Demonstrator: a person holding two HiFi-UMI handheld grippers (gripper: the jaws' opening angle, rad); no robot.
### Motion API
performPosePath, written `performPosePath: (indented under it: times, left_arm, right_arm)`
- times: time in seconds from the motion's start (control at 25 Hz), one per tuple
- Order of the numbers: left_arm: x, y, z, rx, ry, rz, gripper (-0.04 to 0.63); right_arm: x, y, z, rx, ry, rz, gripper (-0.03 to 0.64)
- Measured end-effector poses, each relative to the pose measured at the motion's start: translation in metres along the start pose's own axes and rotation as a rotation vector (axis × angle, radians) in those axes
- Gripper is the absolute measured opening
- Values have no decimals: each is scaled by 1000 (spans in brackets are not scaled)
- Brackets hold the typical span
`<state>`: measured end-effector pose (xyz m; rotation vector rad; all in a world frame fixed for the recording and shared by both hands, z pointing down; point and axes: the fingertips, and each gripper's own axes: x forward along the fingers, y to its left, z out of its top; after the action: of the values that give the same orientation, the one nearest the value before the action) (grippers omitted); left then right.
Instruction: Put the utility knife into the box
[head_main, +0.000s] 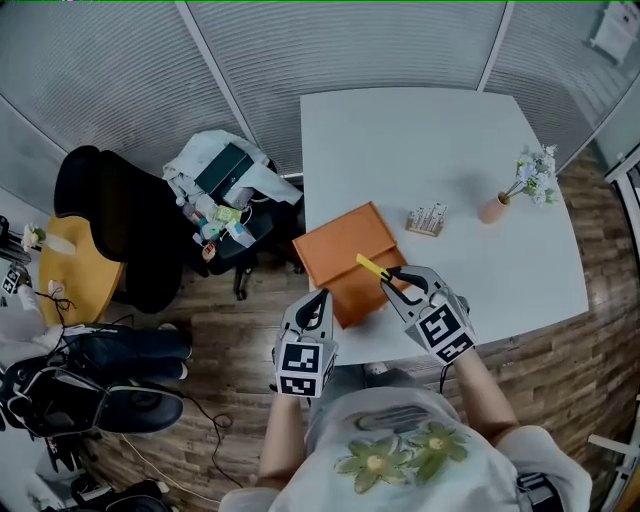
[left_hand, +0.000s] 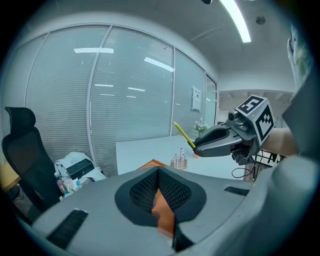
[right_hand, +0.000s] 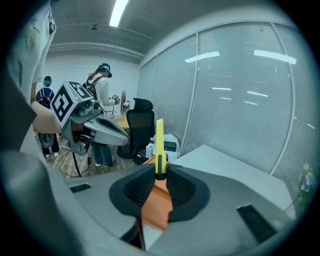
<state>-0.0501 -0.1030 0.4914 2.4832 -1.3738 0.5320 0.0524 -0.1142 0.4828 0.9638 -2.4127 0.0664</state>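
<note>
Gripping the yellow knife (right_hand: 159, 145) by its lower end, your right gripper (head_main: 388, 280) has its fingers (right_hand: 182, 187) closed on the handle. In the right gripper view the blade end stands straight up out of them. From the head view the knife points away from the fingertips, up and to the left, over the orange box (head_main: 345, 255). The left gripper view shows it held in the air, clear of the box.

The box lies flat at the near left corner of the white worktop (head_main: 450, 150). Your right gripper sits above the box's near right side.

Your left gripper (head_main: 322, 297) has its fingers together with nothing between them. Only the orange of the box shows past them in the left gripper view. It hangs just off the worktop's near edge, beside the box's near left side, pointing toward the box. The two grippers are near each other but apart.

A small rack (head_main: 426, 220) of upright tubes stands on the worktop just beyond the box's right corner. A pot of flowers (head_main: 530, 180) stands farther right. A black chair (head_main: 110, 230) stands on the wooden floor to the left, well apart from the worktop.
</note>
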Motion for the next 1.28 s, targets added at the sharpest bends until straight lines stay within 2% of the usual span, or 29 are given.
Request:
performPosePath:
  times: [0.24,0.56,1.28]
  left_arm:
    - [4,8,-9,3,30,0,0]
    - [6,12,-18,-32,55,6,0]
    - [13,17,-28,-62,81,26,0]
  right_arm:
    - [13,4,-10,-19,43,48,74]
    - [23,7,-24,-48,85,87,74]
    - [45,8,-48,-99,151,166,75]
